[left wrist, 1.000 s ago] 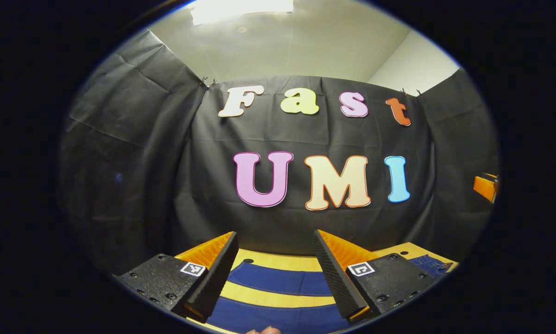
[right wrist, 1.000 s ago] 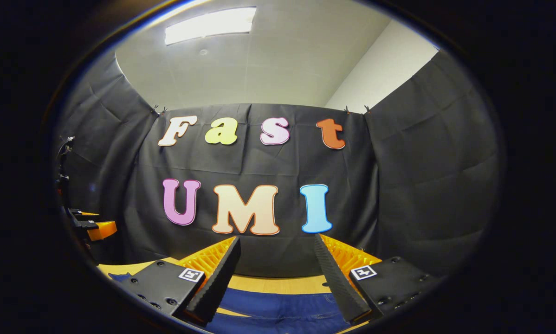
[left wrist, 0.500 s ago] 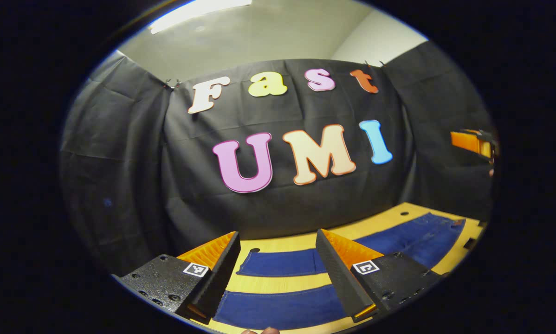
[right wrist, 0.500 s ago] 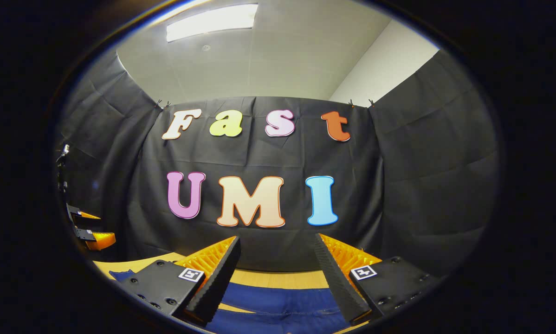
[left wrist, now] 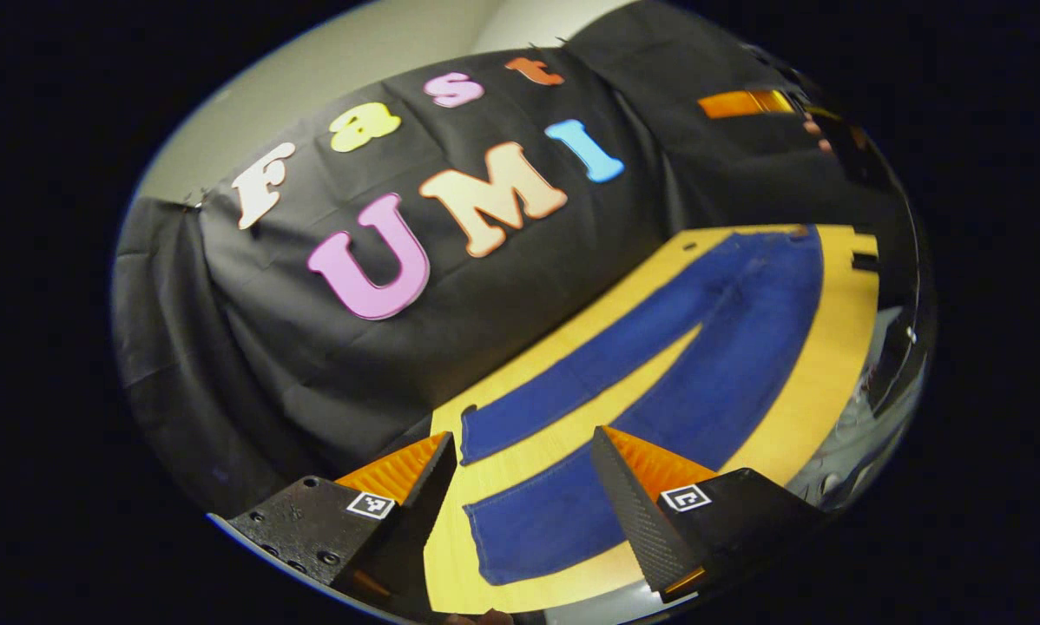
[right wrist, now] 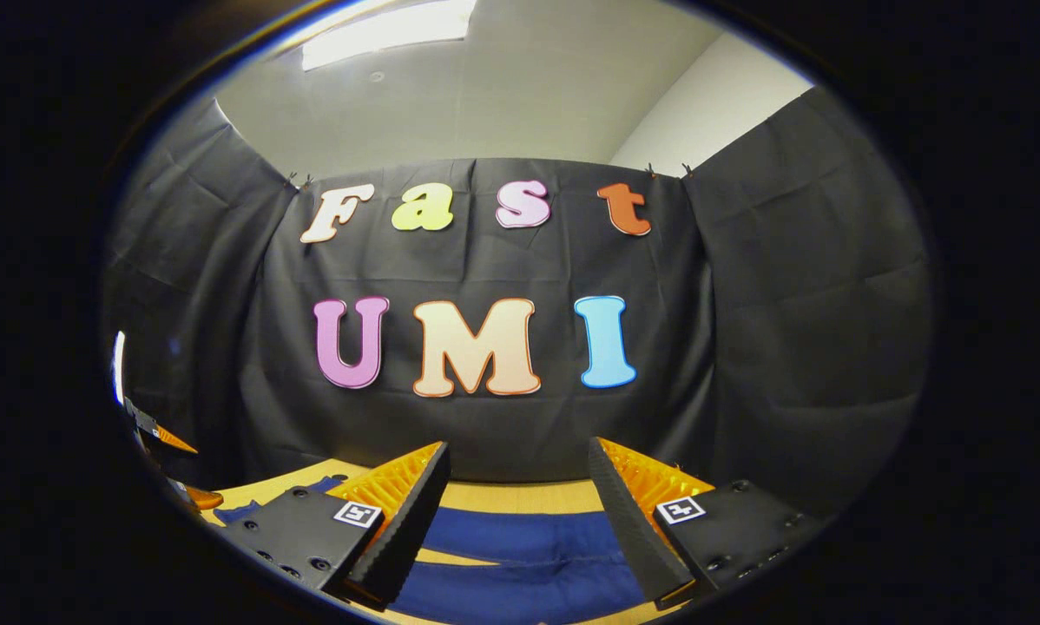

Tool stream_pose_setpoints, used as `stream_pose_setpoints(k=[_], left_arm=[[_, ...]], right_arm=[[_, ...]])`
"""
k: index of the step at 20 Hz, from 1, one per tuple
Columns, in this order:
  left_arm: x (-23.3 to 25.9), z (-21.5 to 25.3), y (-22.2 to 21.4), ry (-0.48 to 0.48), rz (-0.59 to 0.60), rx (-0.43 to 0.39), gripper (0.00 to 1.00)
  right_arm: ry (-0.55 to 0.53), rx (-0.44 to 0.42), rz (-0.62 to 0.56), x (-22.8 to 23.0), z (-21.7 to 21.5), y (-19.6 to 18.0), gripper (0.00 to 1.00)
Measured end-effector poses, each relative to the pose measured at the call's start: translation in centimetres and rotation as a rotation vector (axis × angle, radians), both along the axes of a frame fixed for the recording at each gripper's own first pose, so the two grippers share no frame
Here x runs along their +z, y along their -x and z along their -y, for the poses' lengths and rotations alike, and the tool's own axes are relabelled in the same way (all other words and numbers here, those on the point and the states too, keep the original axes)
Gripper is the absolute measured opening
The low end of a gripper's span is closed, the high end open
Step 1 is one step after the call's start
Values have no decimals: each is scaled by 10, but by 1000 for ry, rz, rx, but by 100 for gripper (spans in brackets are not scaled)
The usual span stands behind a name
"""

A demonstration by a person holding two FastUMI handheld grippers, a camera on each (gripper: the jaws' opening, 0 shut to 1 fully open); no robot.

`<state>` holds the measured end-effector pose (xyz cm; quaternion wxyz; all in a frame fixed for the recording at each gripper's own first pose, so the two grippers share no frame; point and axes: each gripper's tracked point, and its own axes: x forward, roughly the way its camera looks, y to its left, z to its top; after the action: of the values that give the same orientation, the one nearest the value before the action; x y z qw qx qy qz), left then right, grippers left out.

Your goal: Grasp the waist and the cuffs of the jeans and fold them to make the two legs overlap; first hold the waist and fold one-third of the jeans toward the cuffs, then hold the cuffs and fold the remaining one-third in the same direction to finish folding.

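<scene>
Yellow table, jeans spread flat; our left gripper and right gripper hover, jaws apart. We should pinch cuff and waist edges squarely.

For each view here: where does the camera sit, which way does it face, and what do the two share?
Left gripper view: rides the left gripper, tilted, looking along the jeans spread flat on the table from the cuffs; jaws apart.
Right gripper view: rides the right gripper, level, facing the booth wall over the jeans; jaws apart.
Shared: jeans, table, wall.
</scene>
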<state>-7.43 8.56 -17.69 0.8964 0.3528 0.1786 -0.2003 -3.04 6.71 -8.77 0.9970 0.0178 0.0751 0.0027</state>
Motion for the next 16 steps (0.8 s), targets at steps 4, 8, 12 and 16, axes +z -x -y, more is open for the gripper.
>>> stream_pose_setpoints(k=[4, 8, 12, 16], left_arm=[[-50, -14, 19, -119, -116, -87, 95], [-102, -46, 31, -288, -245, -116, 96], [-141, -75, 42, -445, -325, -165, 96], [-165, -86, 48, -531, -386, -228, 96]], right_arm=[[15, -16, -30, -6, 6, 5, 98], [37, -30, -48, -12, 13, 8, 99], [55, -50, -84, -26, 18, 14, 99], [69, -71, -106, -31, 22, 19, 99]])
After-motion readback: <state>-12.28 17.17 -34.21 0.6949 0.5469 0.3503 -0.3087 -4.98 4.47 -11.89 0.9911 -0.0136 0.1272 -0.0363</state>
